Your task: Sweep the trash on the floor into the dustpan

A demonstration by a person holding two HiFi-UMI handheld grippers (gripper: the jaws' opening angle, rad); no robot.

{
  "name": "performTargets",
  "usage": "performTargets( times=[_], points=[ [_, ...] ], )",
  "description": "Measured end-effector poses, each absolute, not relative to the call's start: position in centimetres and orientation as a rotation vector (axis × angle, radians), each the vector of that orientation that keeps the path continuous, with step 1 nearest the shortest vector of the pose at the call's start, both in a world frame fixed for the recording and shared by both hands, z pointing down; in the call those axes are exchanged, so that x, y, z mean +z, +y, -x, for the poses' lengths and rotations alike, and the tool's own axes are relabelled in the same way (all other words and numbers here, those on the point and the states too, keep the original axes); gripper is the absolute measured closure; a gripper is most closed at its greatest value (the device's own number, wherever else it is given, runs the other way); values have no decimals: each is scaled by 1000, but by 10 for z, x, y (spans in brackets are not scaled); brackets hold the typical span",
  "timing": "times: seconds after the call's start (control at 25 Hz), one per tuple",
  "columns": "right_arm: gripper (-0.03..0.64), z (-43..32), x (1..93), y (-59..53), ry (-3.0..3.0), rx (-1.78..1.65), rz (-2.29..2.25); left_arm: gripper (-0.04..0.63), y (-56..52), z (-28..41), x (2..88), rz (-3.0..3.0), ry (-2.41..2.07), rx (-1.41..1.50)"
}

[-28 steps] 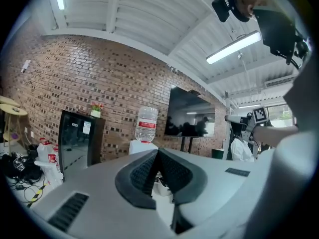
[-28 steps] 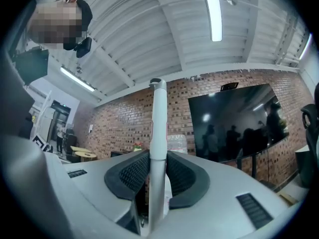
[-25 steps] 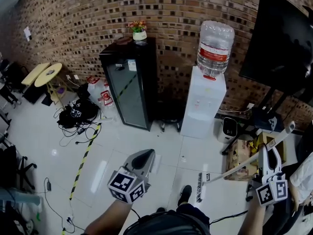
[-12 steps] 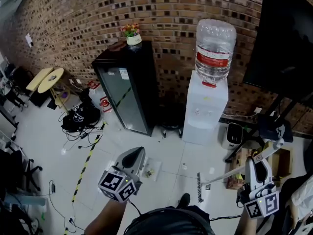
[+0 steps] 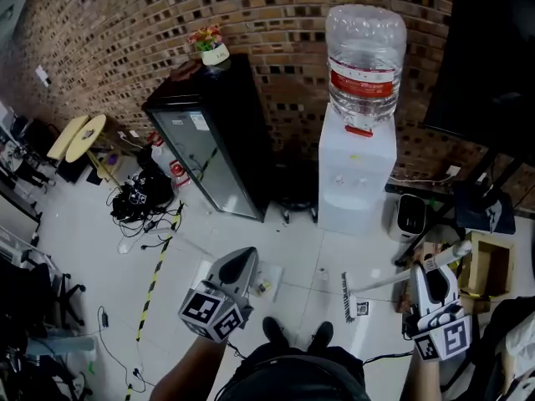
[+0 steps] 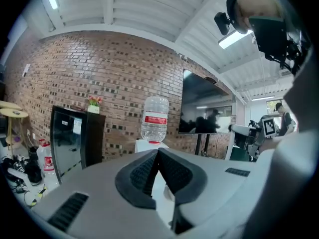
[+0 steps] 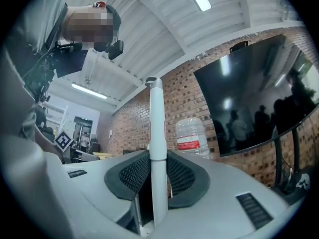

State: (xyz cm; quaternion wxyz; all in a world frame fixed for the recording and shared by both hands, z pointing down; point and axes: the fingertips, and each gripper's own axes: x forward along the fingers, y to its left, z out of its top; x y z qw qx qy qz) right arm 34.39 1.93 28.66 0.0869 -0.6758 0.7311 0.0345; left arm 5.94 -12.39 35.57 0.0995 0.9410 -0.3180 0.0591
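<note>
Your left tool (image 5: 245, 258) is clenched with its tips meeting, above the white dustpan (image 5: 272, 275) on the floor. Your right tool (image 5: 431, 272) grips the broom handle (image 5: 384, 281). The brush head (image 5: 345, 297) is down on the tiles beside a scrap (image 5: 362, 309).

The person is holding the left gripper (image 5: 241, 267) low in front of the body, at the end of the left forearm (image 5: 180, 373). Its jaws are pressing together with nothing between them. The right gripper (image 5: 432, 281) is pointing forward on the right side, its jaws clamping a white broom handle (image 7: 158, 133) that is running up between them.
</note>
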Motion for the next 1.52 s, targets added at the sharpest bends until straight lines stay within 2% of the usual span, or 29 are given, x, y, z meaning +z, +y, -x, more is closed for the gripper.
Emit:
performTargets(
  times=[0.4, 0.92, 1.12, 1.32, 1.52],
  points=[
    [499, -386, 373, -40, 2170, -46, 2157, 584, -162, -70, 428, -2730, -903, 257],
    [500, -442, 507, -105, 2187, -175, 2244, 584, -193, -78, 568, -2547, -945, 442],
    [500, -449, 547, -128, 2248, -218, 2221, 584, -204, -76, 593, -2527, -984, 481],
    [500, -458, 580, -153, 2277, -240, 2245, 586, -222, -107, 613, -2584, -935, 526],
    [500, -433, 613, -175, 2457, -185, 2217, 584, -229, -119, 621, -2553, -933, 496]
  ],
)
